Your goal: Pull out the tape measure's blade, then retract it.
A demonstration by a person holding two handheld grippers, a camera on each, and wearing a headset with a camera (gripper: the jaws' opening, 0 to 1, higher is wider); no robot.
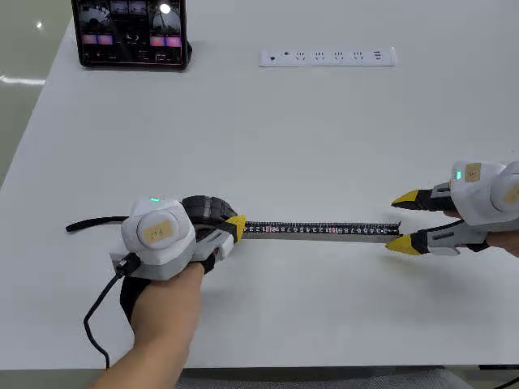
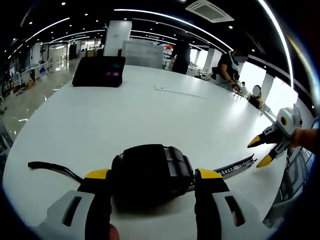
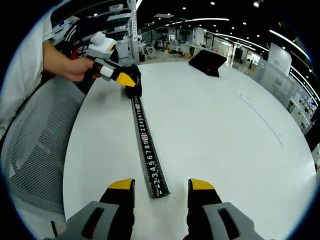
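Observation:
A black tape measure case (image 1: 207, 212) lies on the white table (image 1: 243, 130), and my left gripper (image 1: 225, 232) is shut on it from both sides. In the left gripper view the case (image 2: 151, 172) sits between the yellow-tipped fingers (image 2: 97, 175). The blade (image 1: 320, 230) is drawn out flat to the right, numbers up. Its end lies between the spread jaws of my right gripper (image 1: 401, 222), which is open and not pinching it. In the right gripper view the blade (image 3: 147, 150) runs from the gap between the fingertips (image 3: 121, 185) up to the case (image 3: 135, 86).
A tablet (image 1: 132, 32) stands at the table's far left and a white power strip (image 1: 328, 57) lies at the back. A black strap (image 1: 93, 223) trails left of the case. A cable (image 1: 101, 312) hangs from the left gripper. A mesh chair (image 3: 35, 160) stands beside the table.

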